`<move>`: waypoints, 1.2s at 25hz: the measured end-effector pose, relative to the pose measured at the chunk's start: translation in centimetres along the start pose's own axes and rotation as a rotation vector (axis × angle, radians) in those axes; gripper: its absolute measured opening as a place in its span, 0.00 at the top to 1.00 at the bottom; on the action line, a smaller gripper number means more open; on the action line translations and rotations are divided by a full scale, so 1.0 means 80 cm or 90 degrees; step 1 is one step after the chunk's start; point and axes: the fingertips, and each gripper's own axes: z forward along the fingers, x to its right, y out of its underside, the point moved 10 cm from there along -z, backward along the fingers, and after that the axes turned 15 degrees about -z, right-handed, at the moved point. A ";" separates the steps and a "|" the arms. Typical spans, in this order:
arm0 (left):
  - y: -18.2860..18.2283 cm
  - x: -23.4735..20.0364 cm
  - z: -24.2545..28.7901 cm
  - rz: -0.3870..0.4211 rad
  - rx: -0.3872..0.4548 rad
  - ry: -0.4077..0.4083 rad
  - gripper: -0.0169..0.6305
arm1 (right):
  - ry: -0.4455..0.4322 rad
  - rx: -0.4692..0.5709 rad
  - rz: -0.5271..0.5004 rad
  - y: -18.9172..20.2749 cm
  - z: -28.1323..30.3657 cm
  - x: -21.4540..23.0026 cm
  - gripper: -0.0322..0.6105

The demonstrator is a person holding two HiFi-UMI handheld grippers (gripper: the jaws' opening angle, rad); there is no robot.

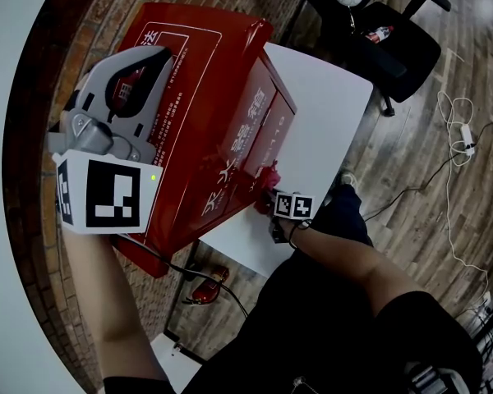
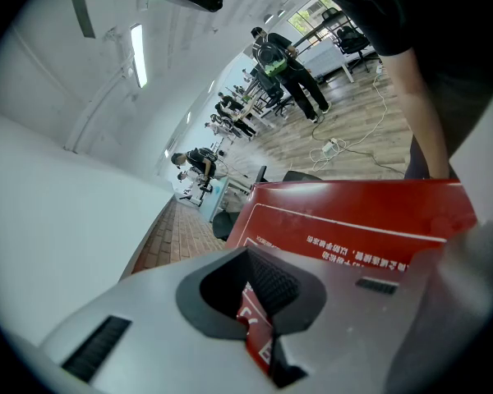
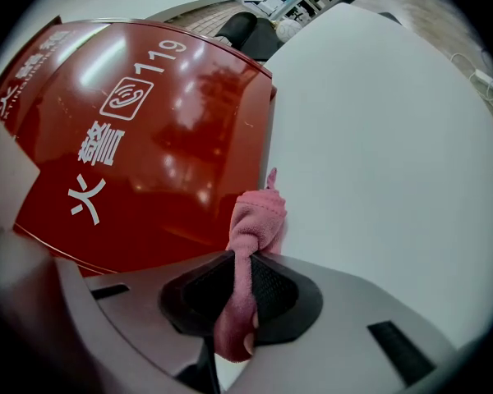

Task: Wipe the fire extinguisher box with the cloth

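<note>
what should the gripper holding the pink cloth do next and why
Probably sweep the right gripper left in its view, dragging the pink cloth across the glossy red box front: the cloth sits at that face's edge beside the white table.

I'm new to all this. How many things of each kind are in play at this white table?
Red fire extinguisher box: 1
Pink cloth: 1
White table: 1
Hand-held grippers: 2, the left hand-held gripper and the right hand-held gripper
Total: 5
</note>
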 end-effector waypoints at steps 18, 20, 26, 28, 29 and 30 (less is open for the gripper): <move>0.001 0.000 0.000 -0.003 -0.001 -0.001 0.94 | -0.057 0.035 0.045 -0.002 -0.028 -0.033 0.85; 0.001 0.000 0.000 -0.003 -0.001 -0.001 0.94 | -0.066 0.037 0.041 -0.005 -0.032 -0.038 0.85; 0.001 0.000 0.000 -0.004 -0.001 -0.002 0.94 | -0.090 0.042 0.024 -0.014 -0.045 -0.053 0.85; 0.001 0.001 0.000 -0.007 -0.002 -0.003 0.94 | -0.099 0.044 0.020 -0.017 -0.049 -0.058 0.85; 0.001 0.001 0.000 -0.006 -0.001 -0.003 0.94 | -0.104 0.044 0.017 -0.018 -0.051 -0.060 0.85; 0.001 0.001 0.000 -0.006 -0.001 -0.003 0.94 | -0.108 0.045 0.014 -0.020 -0.053 -0.063 0.85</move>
